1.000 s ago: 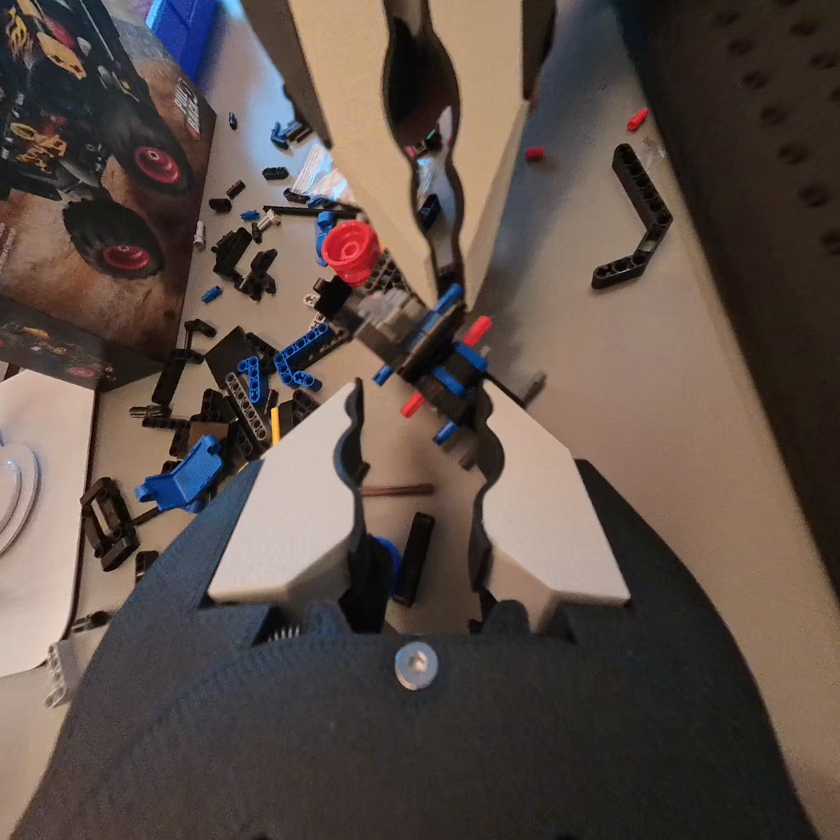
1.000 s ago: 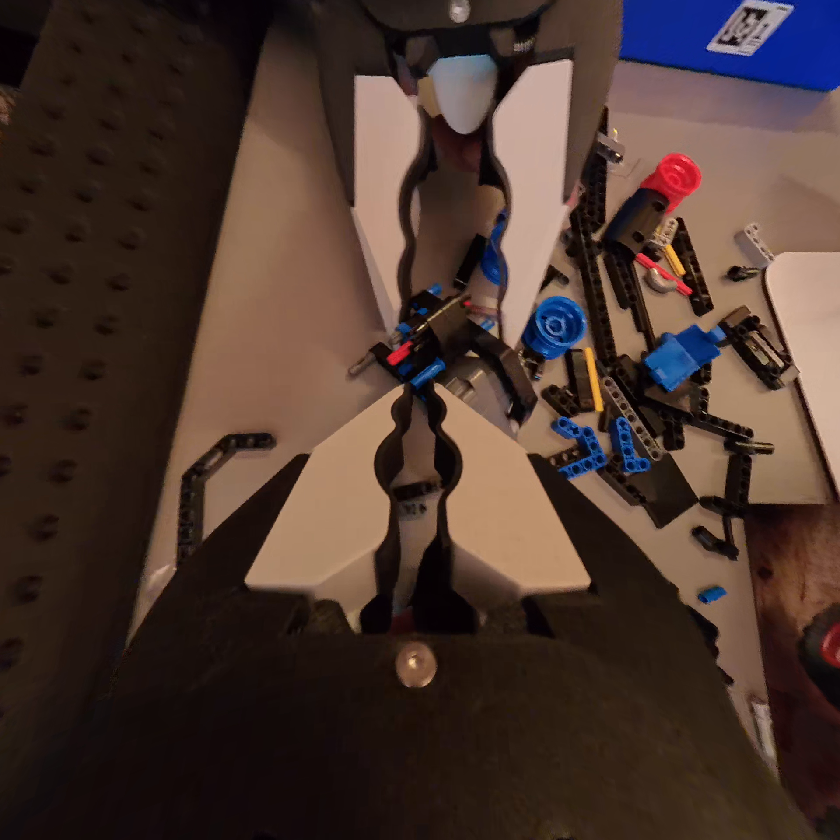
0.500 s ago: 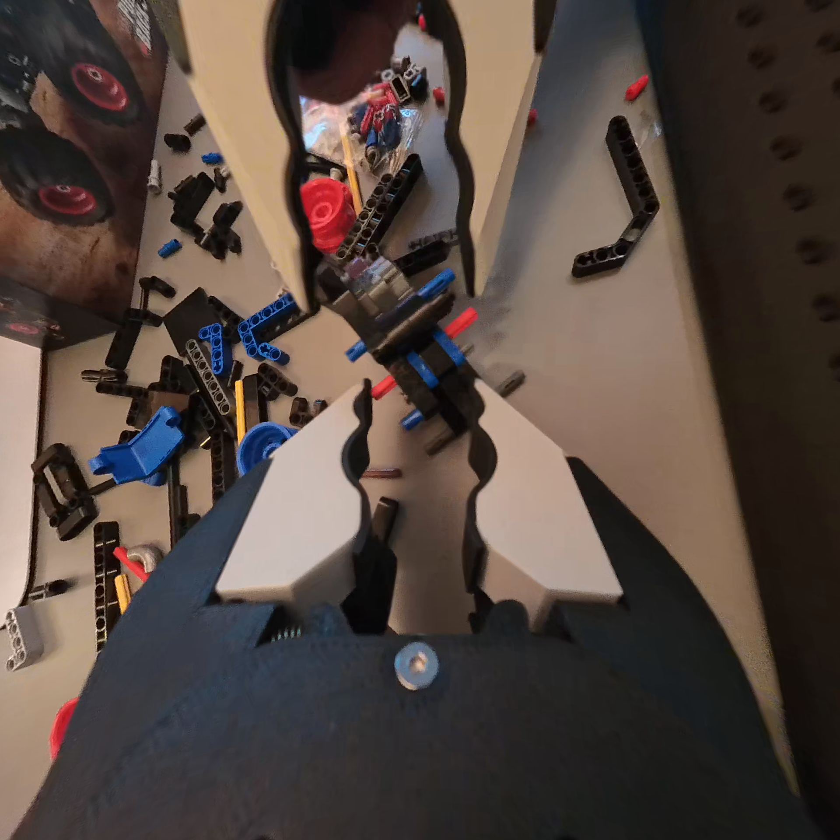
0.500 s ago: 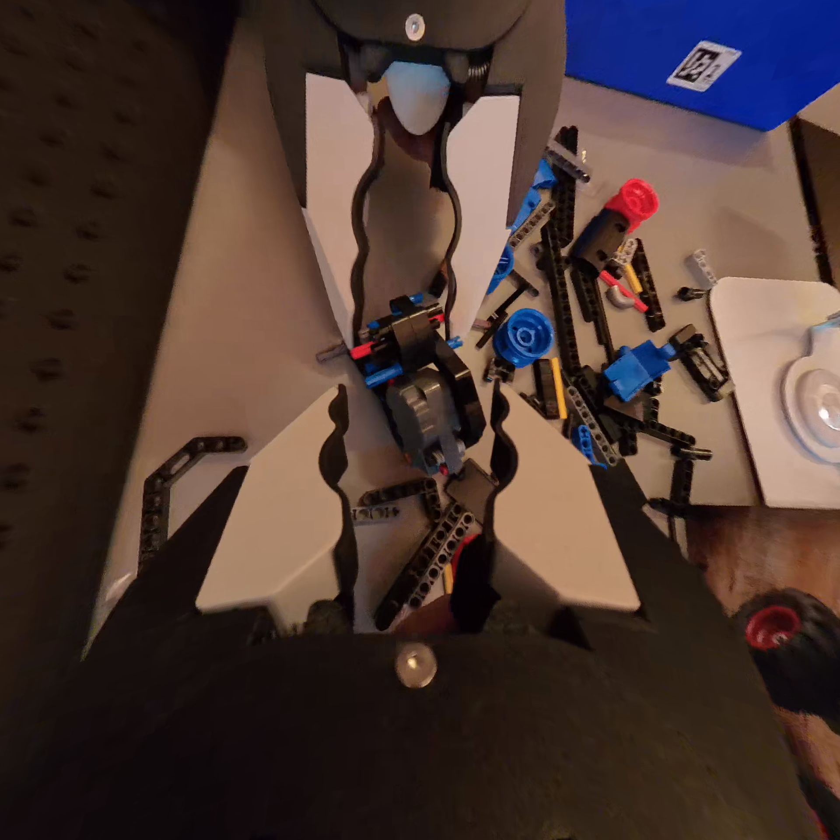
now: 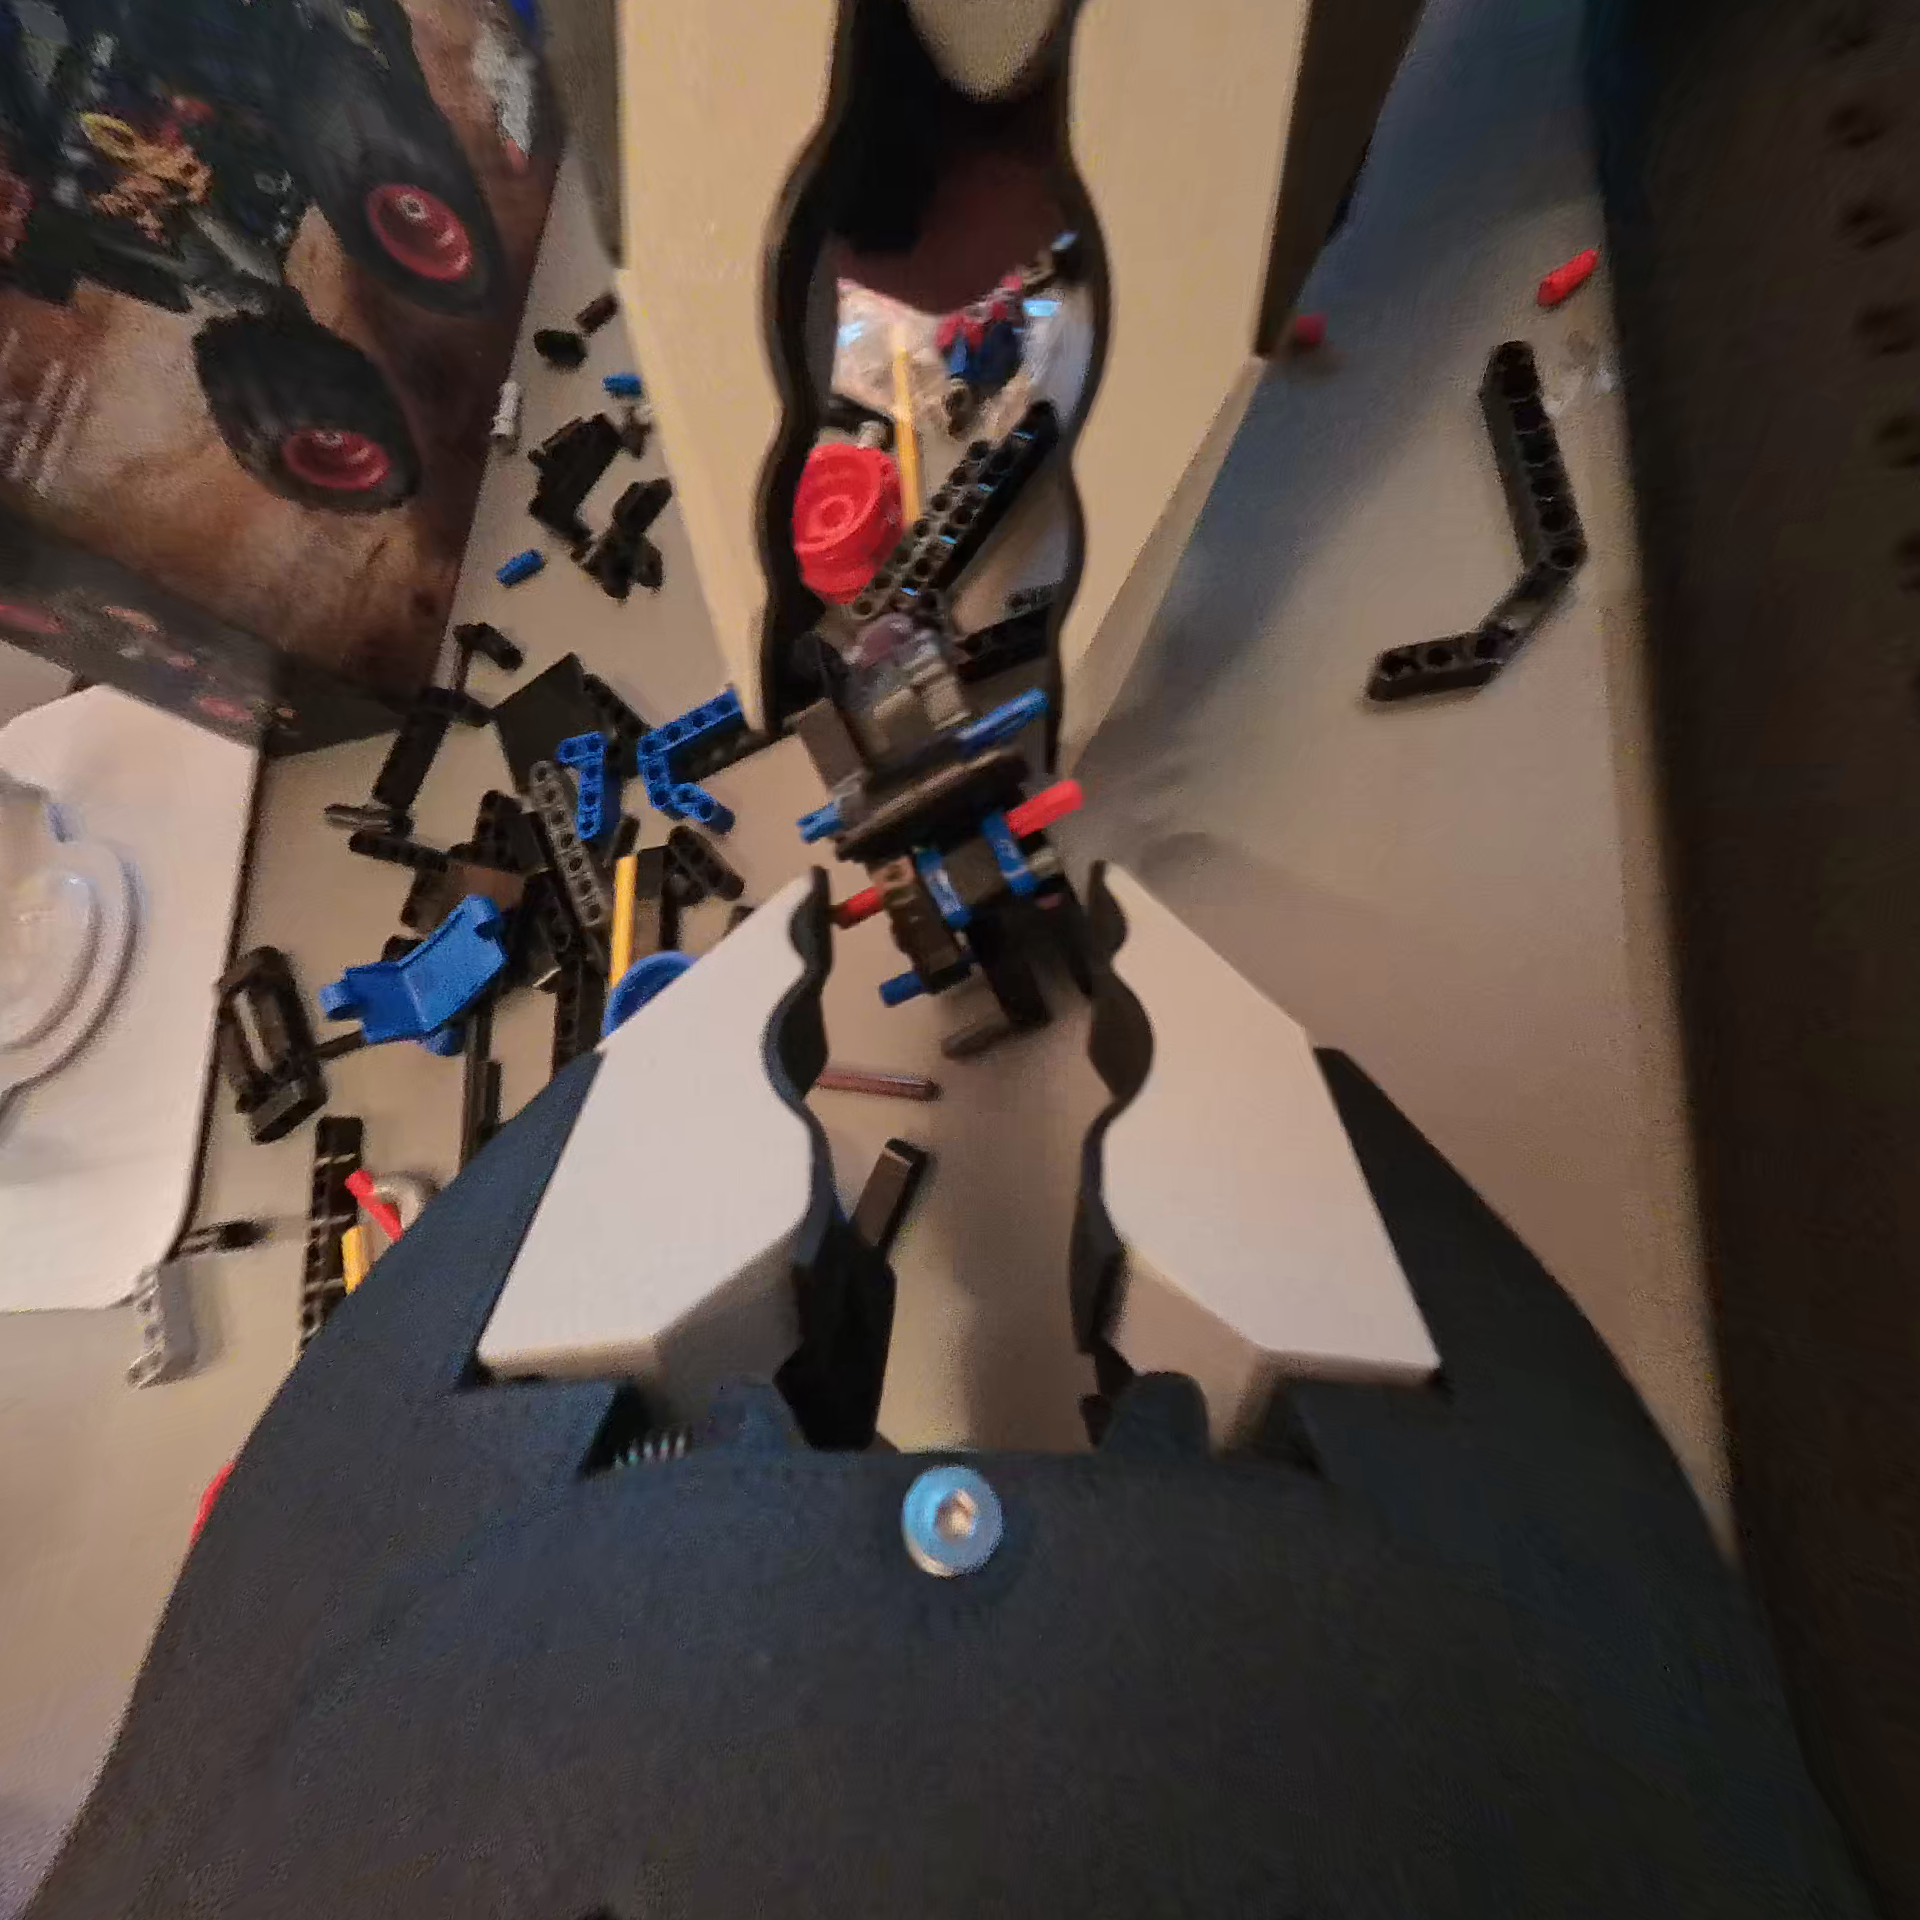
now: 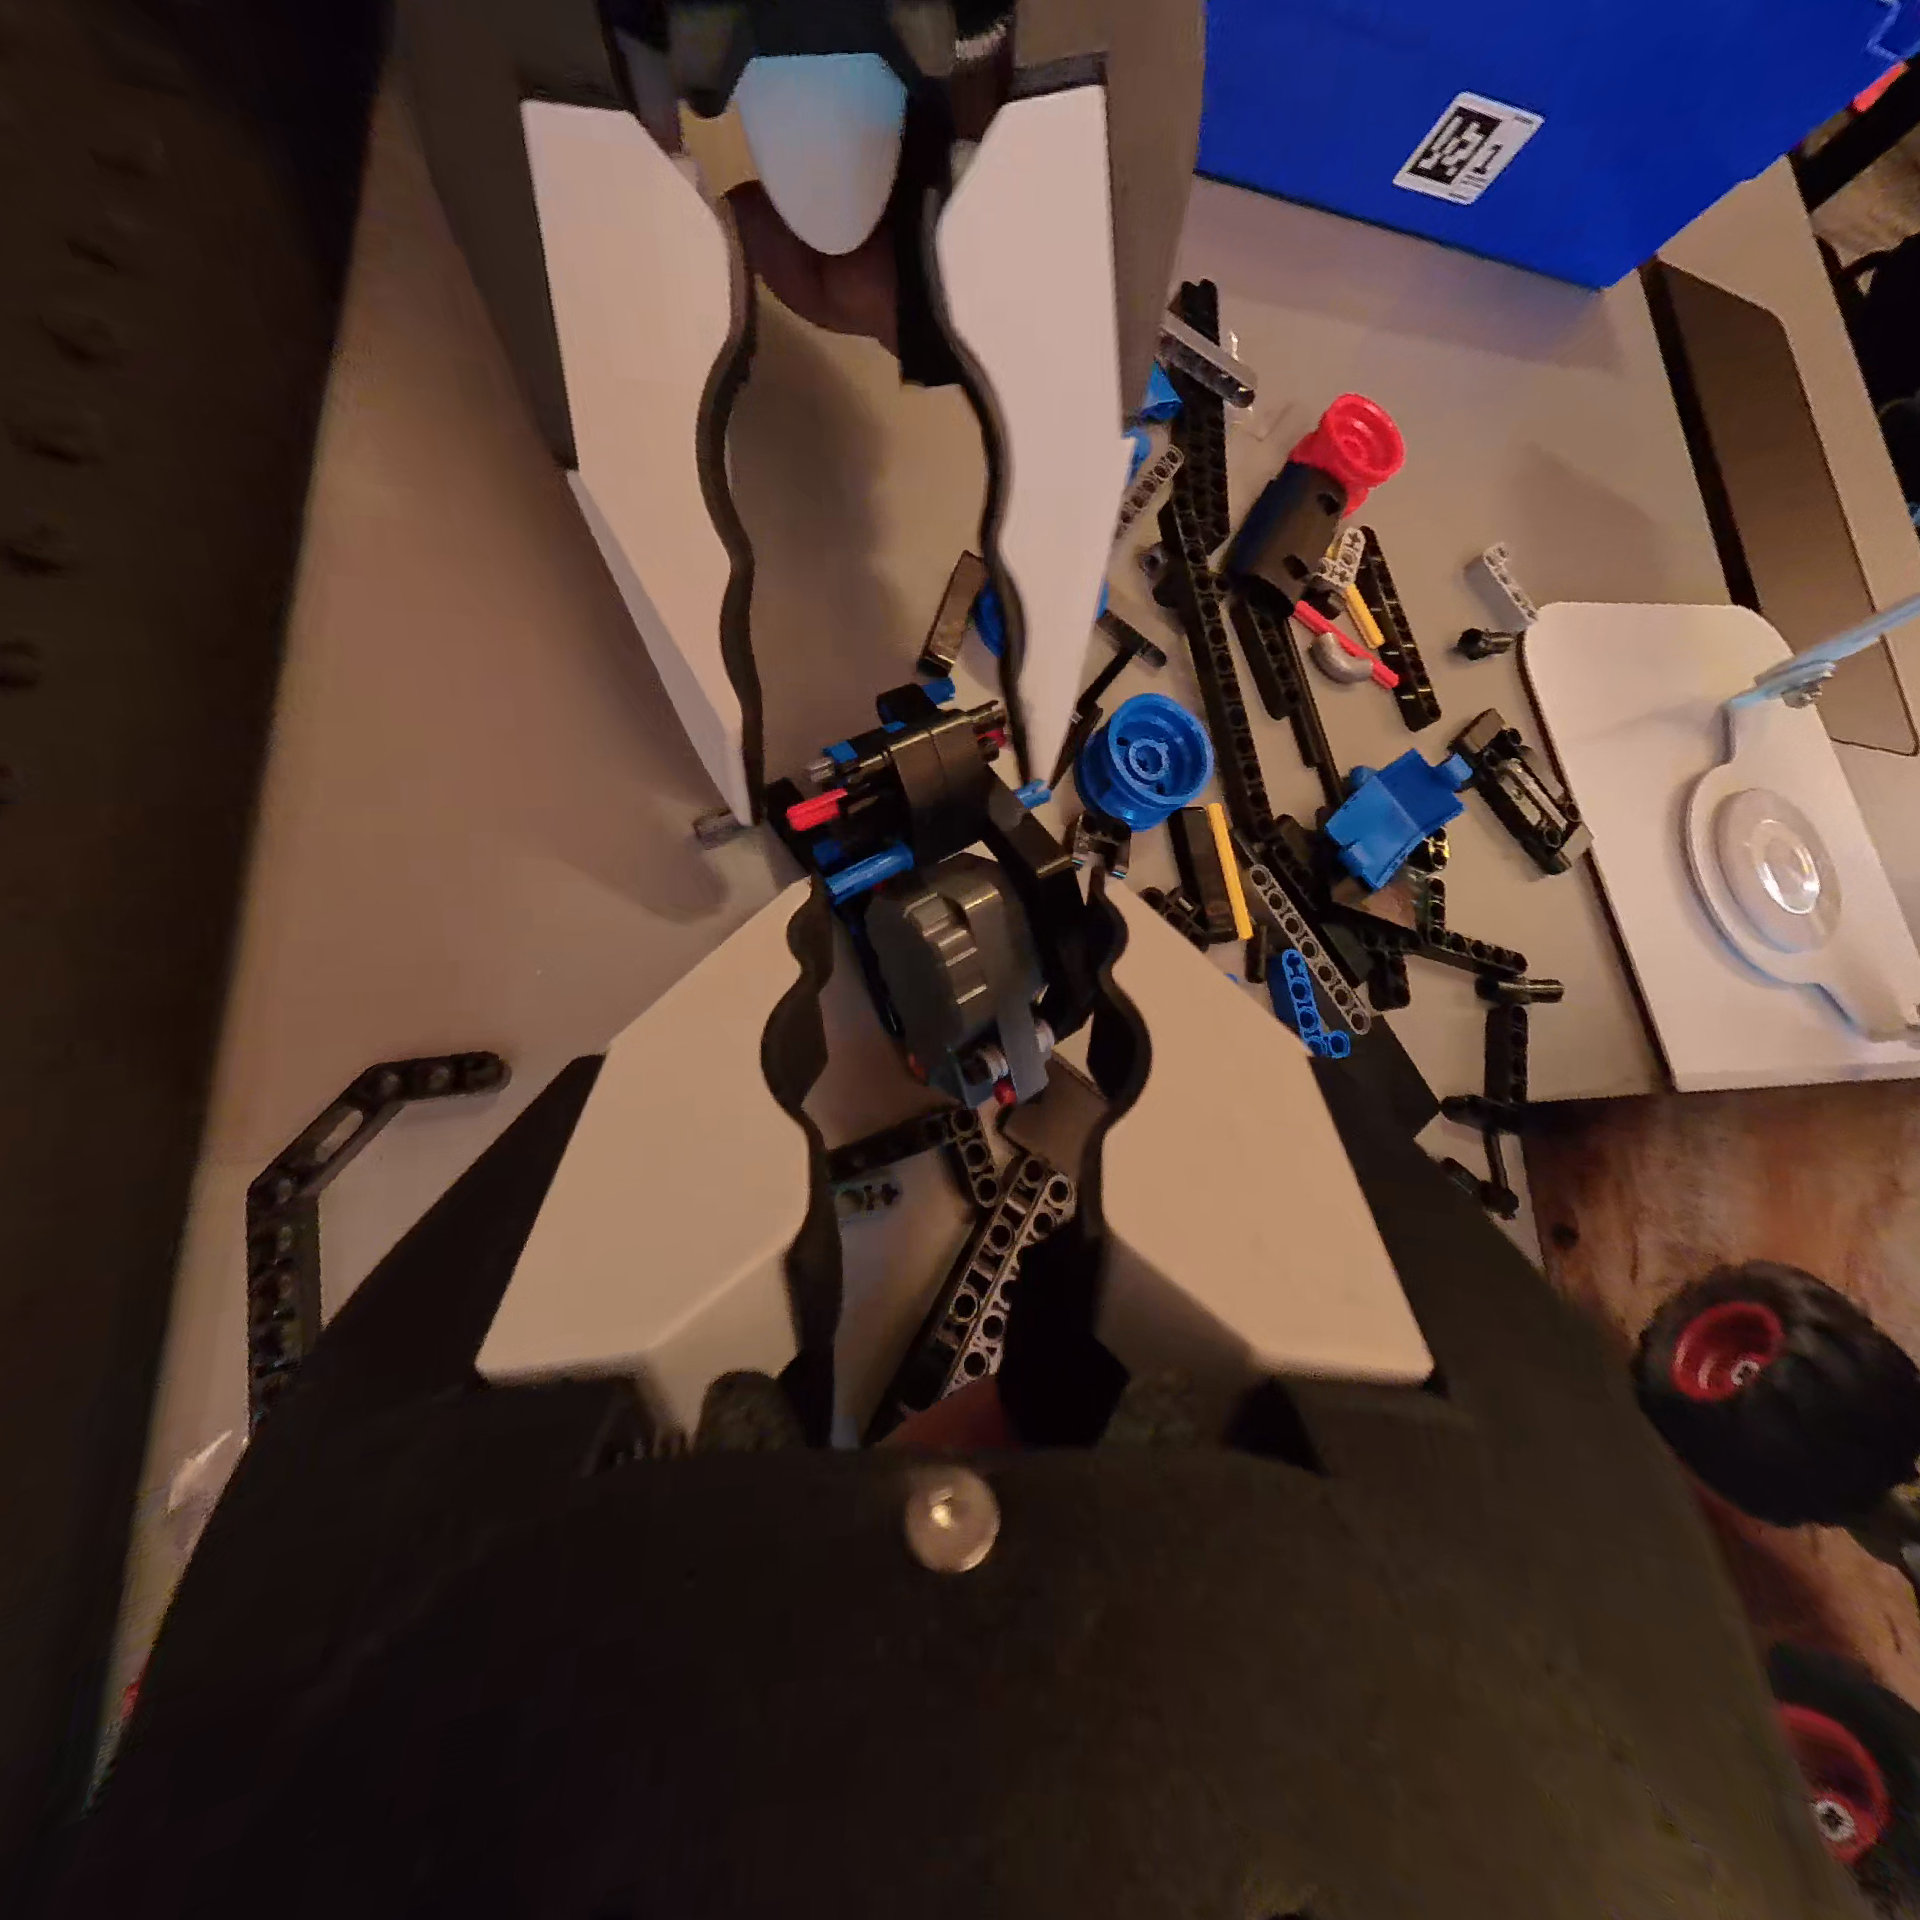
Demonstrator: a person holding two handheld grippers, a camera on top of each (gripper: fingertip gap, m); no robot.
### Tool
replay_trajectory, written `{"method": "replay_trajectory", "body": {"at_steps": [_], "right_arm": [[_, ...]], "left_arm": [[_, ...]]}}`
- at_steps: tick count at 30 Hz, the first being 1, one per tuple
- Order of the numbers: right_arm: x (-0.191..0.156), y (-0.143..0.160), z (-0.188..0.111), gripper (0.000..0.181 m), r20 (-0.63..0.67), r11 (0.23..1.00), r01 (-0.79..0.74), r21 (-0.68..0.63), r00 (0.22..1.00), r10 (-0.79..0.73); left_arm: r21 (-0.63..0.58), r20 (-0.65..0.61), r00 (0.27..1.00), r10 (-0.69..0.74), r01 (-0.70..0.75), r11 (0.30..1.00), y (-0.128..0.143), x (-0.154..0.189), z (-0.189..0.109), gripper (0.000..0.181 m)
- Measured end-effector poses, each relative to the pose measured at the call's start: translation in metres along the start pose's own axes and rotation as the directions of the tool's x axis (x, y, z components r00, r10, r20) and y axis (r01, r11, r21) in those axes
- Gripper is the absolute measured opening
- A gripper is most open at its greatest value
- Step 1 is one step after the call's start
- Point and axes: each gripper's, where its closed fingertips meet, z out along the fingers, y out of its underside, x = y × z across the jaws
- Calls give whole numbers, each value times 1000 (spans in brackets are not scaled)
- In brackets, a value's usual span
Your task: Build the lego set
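Lego sub-assembly [image 6: 940,894] now lies on the tabletop [image 5: 1351,935] between both tools; right tool [image 6: 956,894], pinched shut a second ago, gapes around it; left tool [image 5: 956,894] open too. Regrasp likely.

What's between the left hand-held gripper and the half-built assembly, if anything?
Nothing visible. The left hand-held gripper is open, fingertips right at the near end of the half-built assembly. The right hand-held gripper, also open, flanks the far end. Loose parts, including a blue wheel, lie off to the side.
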Motion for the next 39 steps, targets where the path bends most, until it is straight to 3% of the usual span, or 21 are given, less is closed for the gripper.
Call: {"method": "replay_trajectory", "body": {"at_steps": [6,14,19,24,28,31,34,36,38,39], "right_arm": [[8,3,-1,46,-115,999,-39,-27,993,36],[0,2,-16,54,-181,996,88,11,980,-84],[3,3,-24,60,-242,983,186,-5,953,-181],[-5,3,-20,45,-220,972,235,-23,947,-234],[-6,7,-19,44,-210,975,221,-27,952,-221],[-6,9,-21,44,-222,975,221,-31,949,-222],[-5,9,-22,44,-236,976,218,-29,947,-219],[-5,9,-22,44,-243,976,217,-24,946,-217],[-5,9,-22,44,-249,976,216,-20,945,-214],[-5,9,-23,44,-251,976,216,-19,944,-214]], "left_arm": [[-33,95,995,-38,41,999,4,-14,1,38],[-114,261,926,273,-252,961,-7,-18,-2,32],[-129,286,875,390,-368,921,-14,-15,-4,32],[-124,271,880,389,-369,921,-14,-11,-2,32],[-87,247,900,358,-348,934,-14,-7,0,36],[-59,206,929,306,-300,952,-15,-2,2,64],[-36,201,936,289,-287,957,-18,1,1,70],[-42,201,938,284,-281,959,-17,2,3,65],[-79,248,926,285,-274,959,-13,-7,4,41],[-76,251,925,286,-276,958,-13,-8,5,39]]}}
